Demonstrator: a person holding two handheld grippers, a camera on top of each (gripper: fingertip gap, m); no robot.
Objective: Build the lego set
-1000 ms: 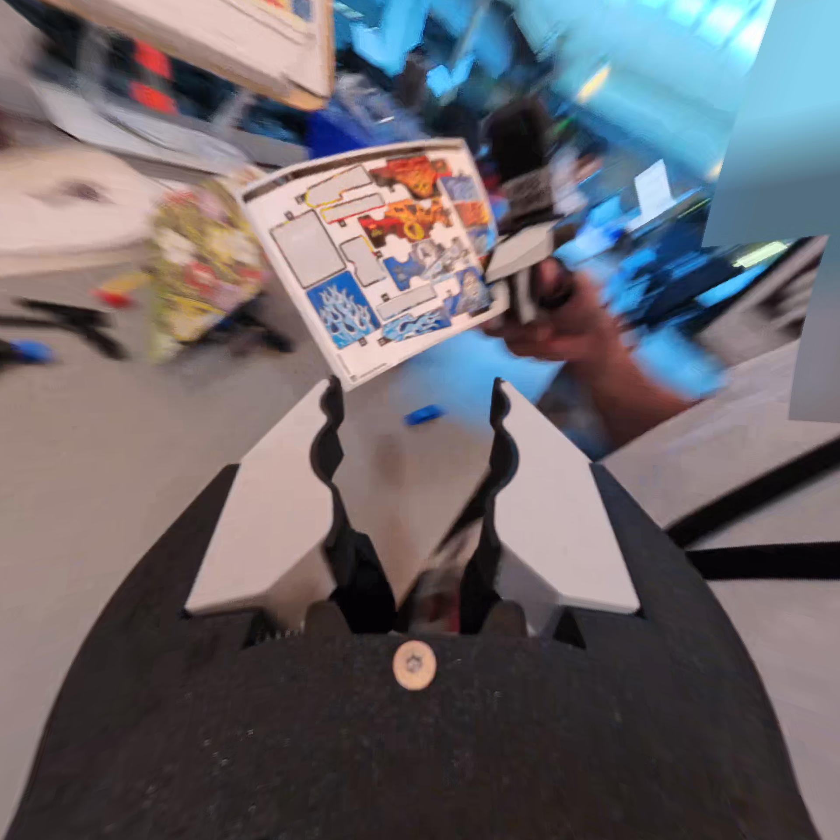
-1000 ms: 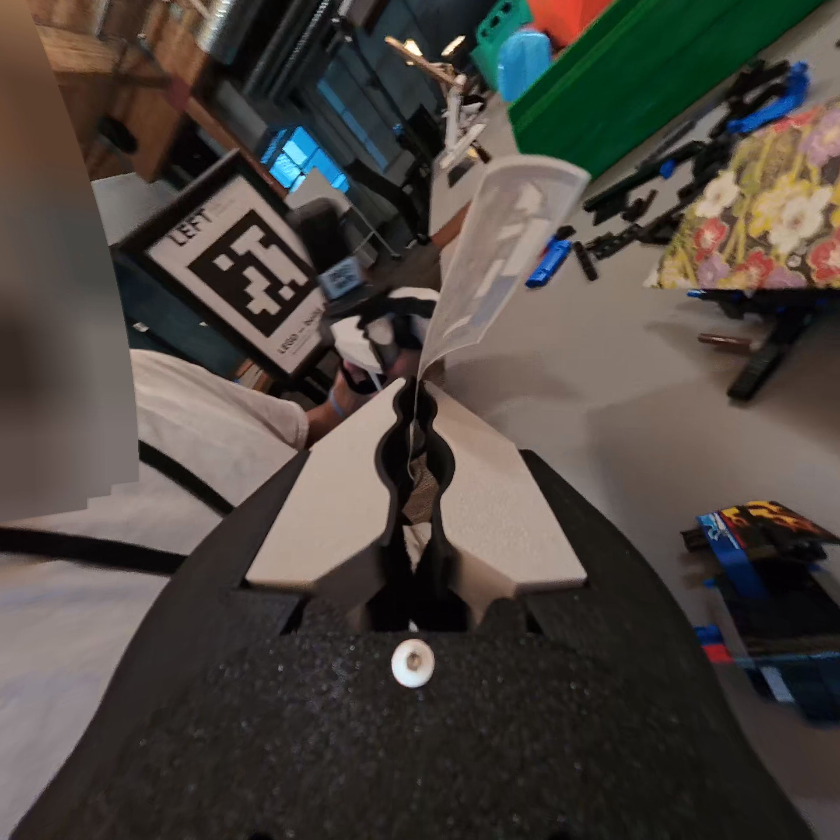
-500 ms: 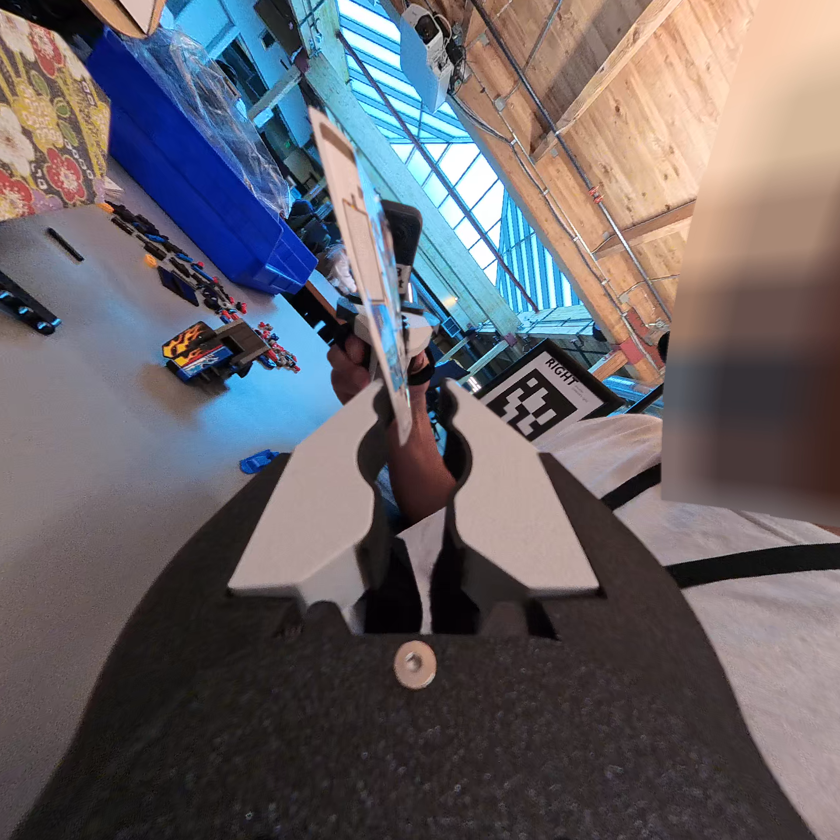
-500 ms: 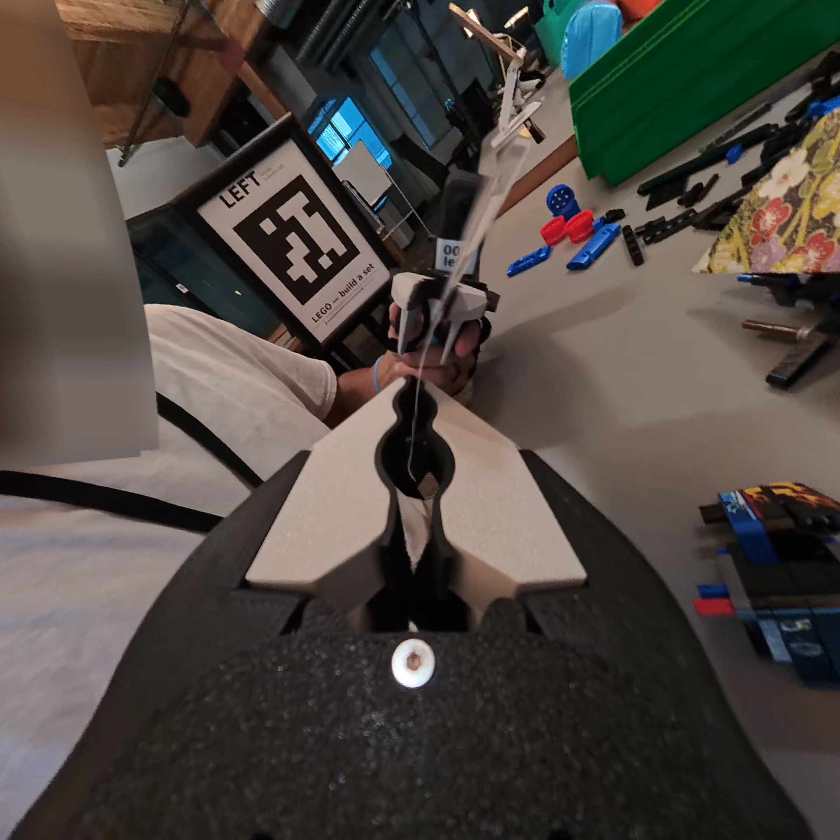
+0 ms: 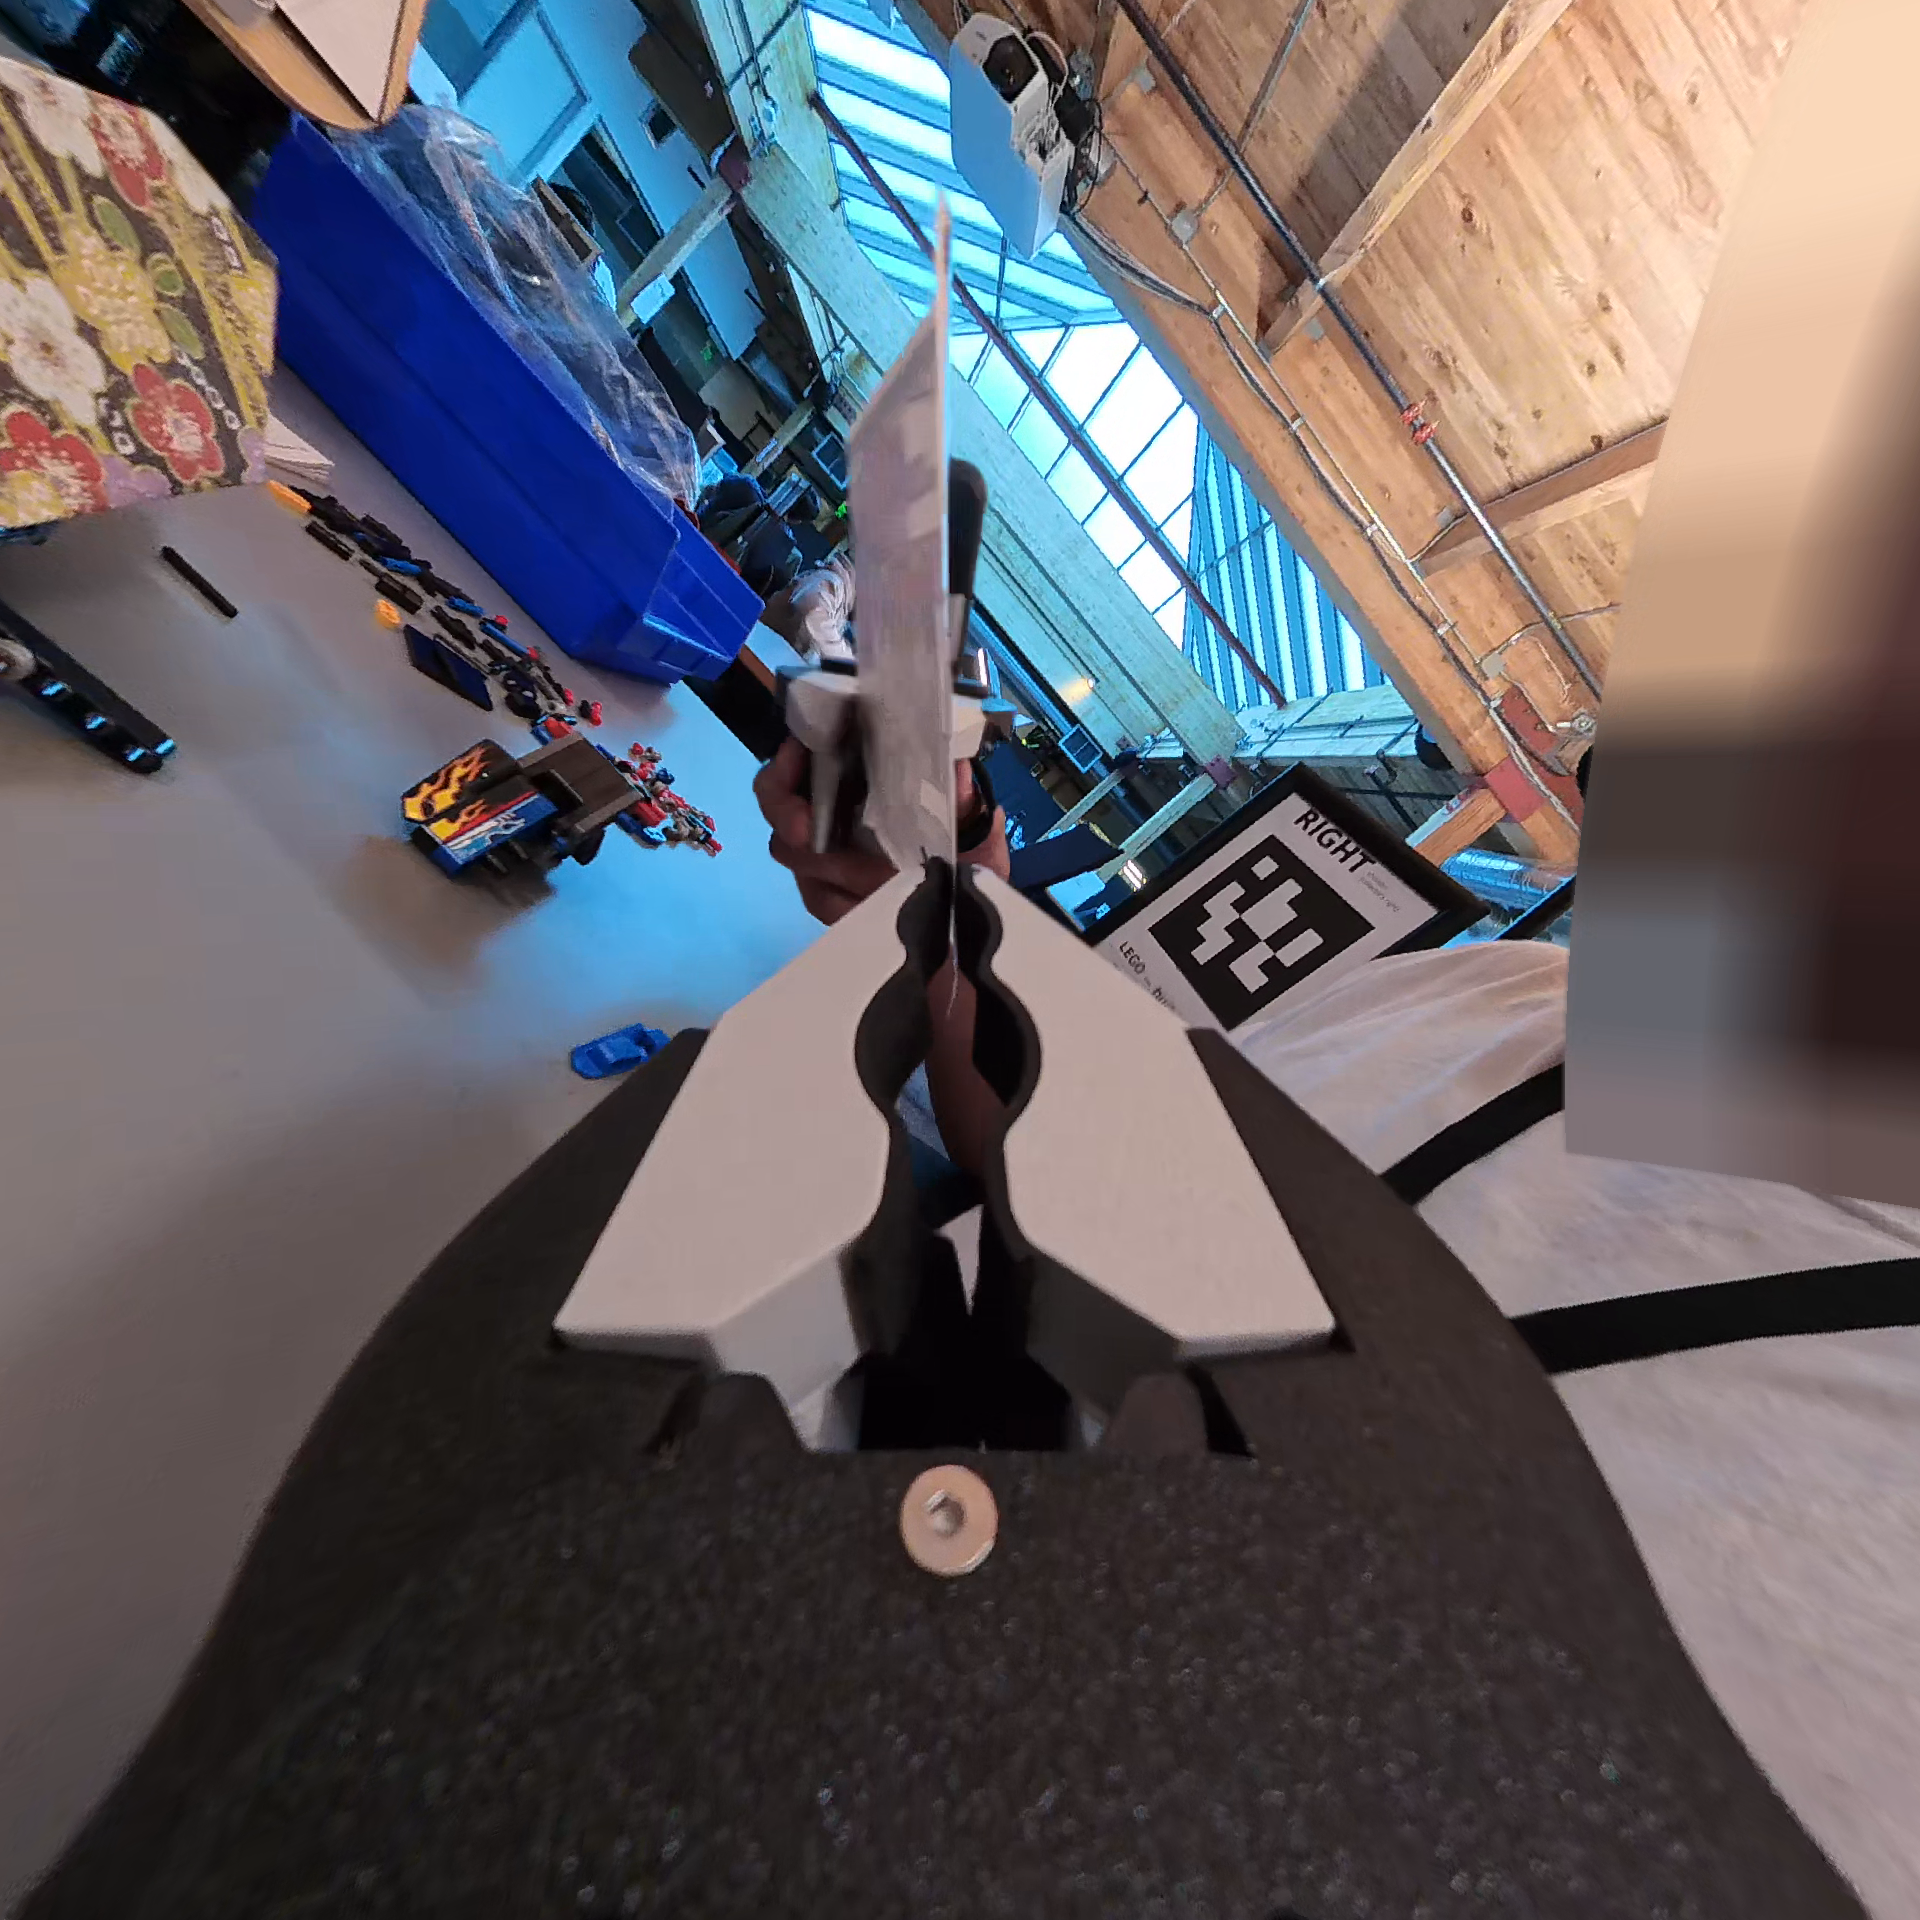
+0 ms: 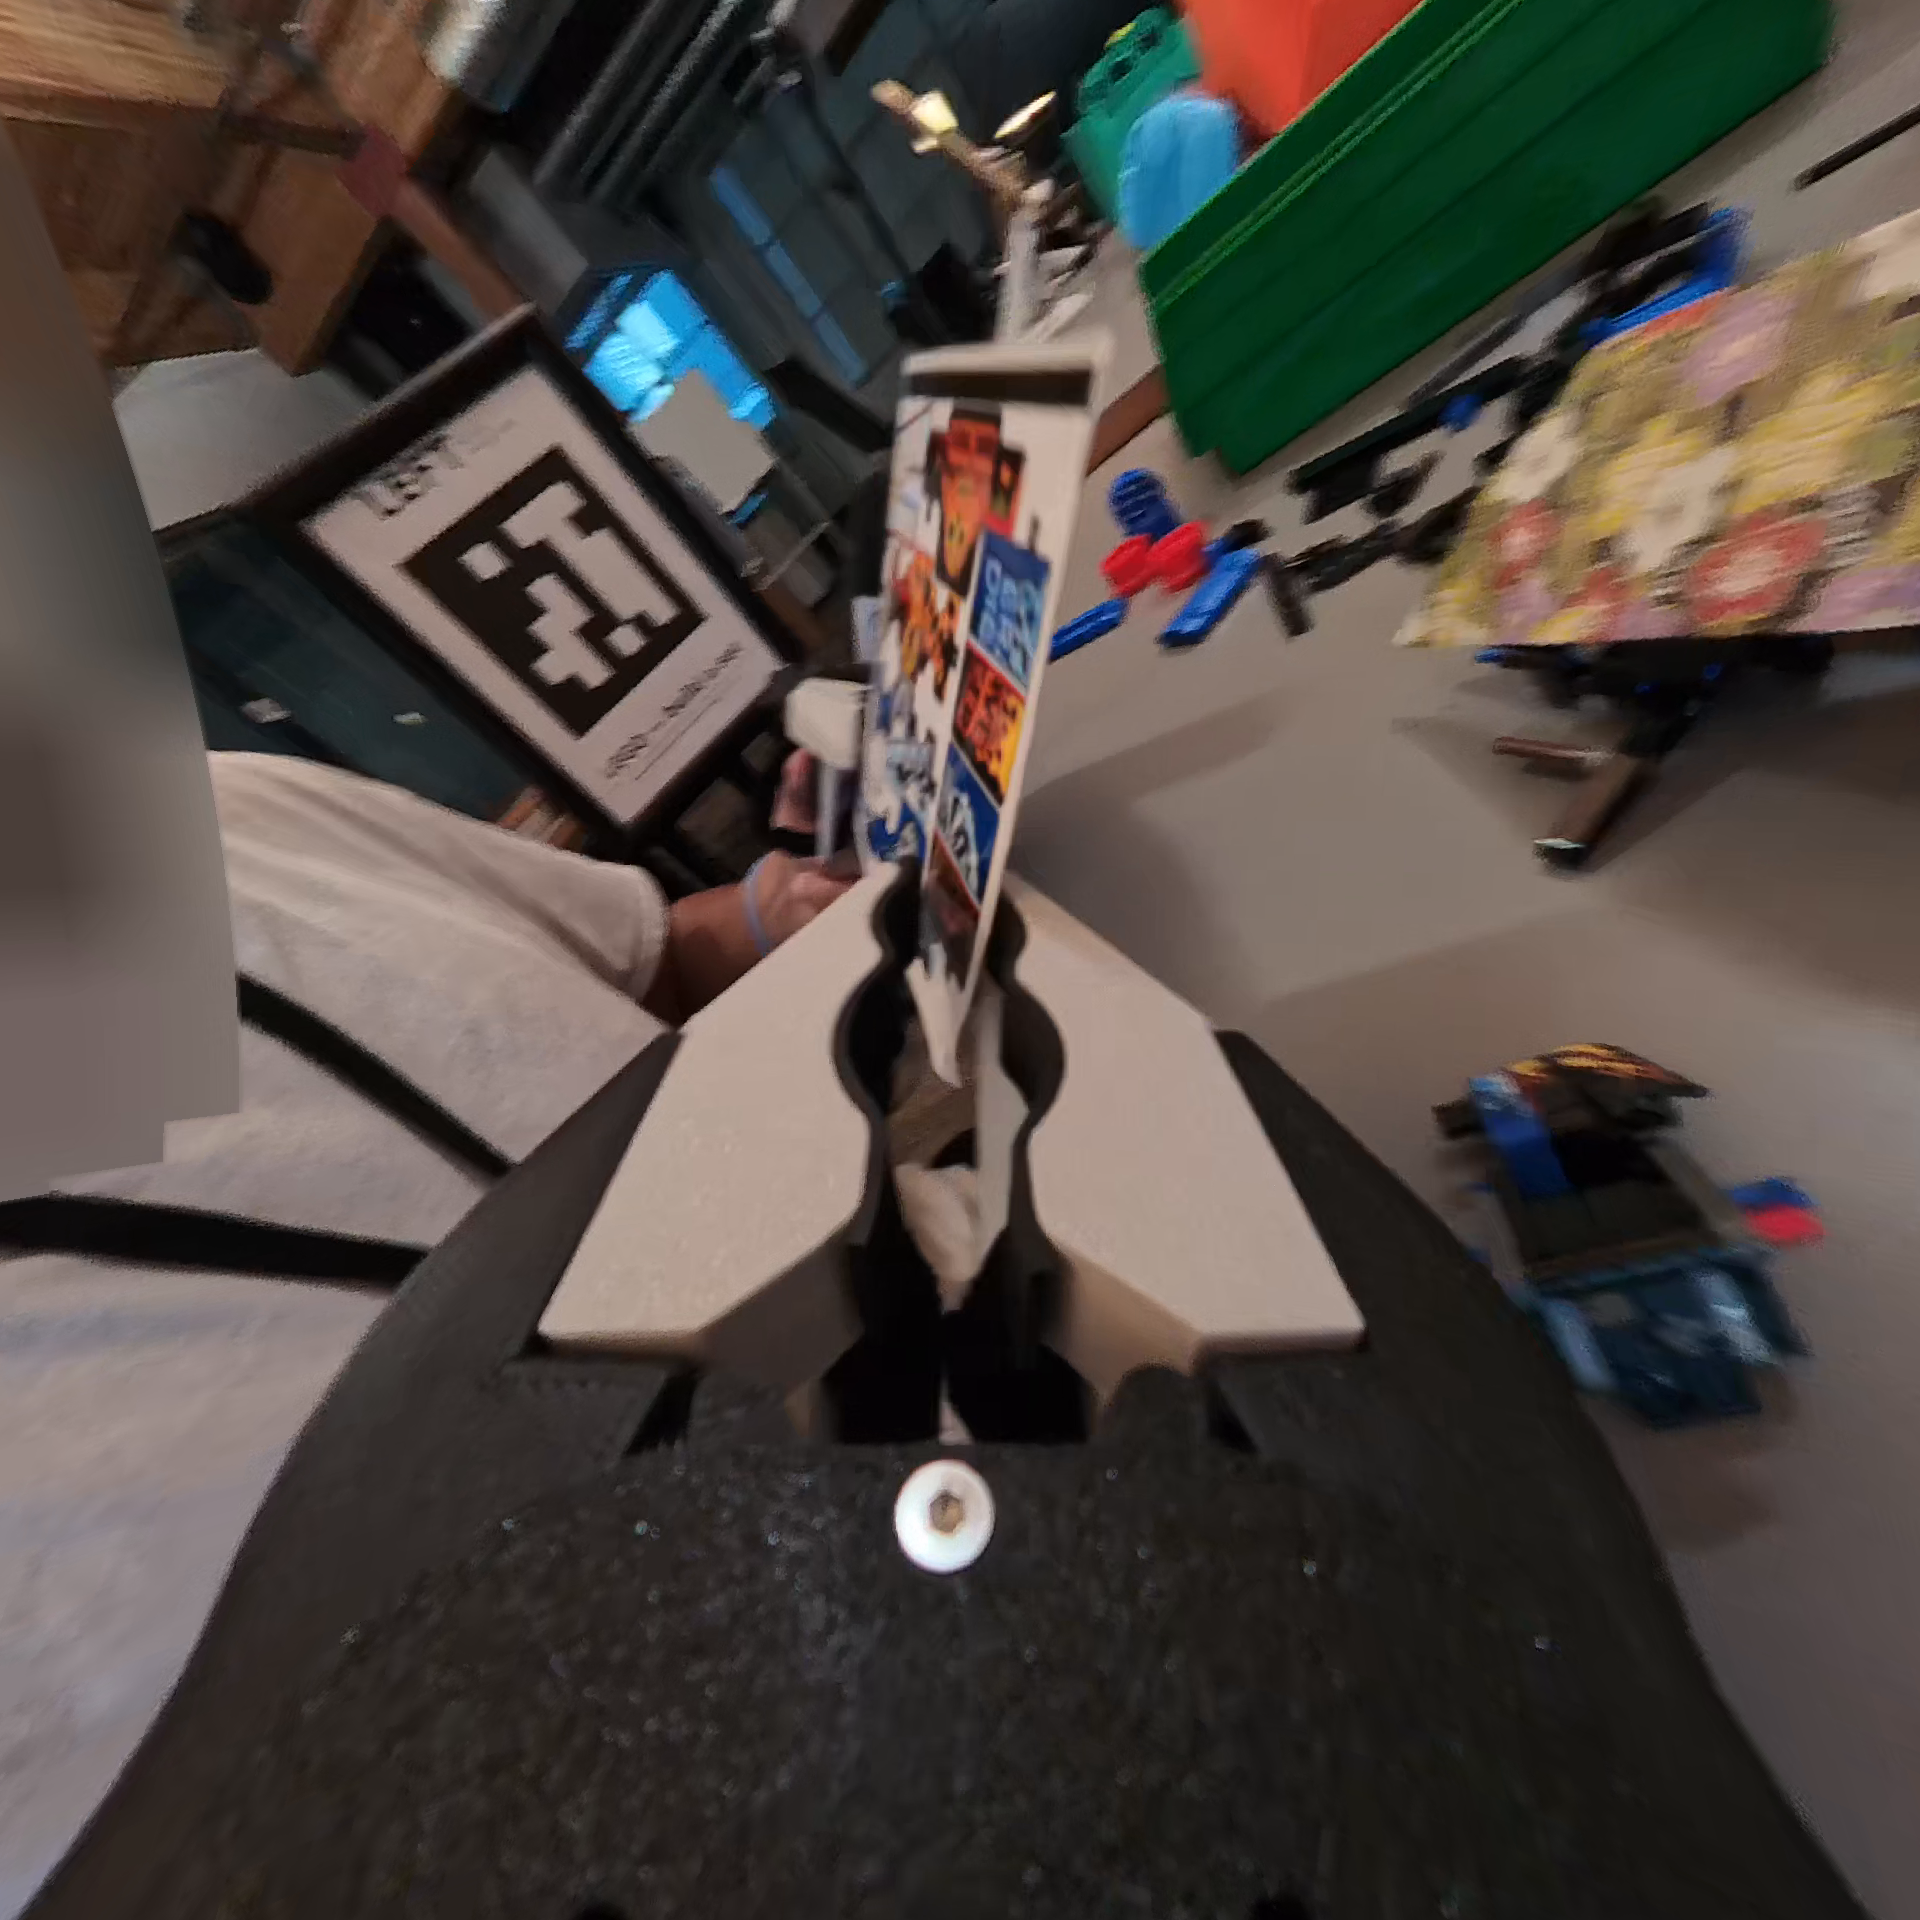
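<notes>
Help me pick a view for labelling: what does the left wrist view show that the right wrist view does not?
Only the left wrist view: a blue bin, the wooden ceiling, and the left gripper shut on the sticker sheet, seen edge-on. Only the right wrist view: a green bin, red and blue loose parts, and the sheet's printed face between the right gripper fingers. Both: the sheet, the flame-decorated model, the floral box, the grey table.

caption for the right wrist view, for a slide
Right tongs gripping a sticker sheet upright, half-built blue lego car on the table behind.
</notes>
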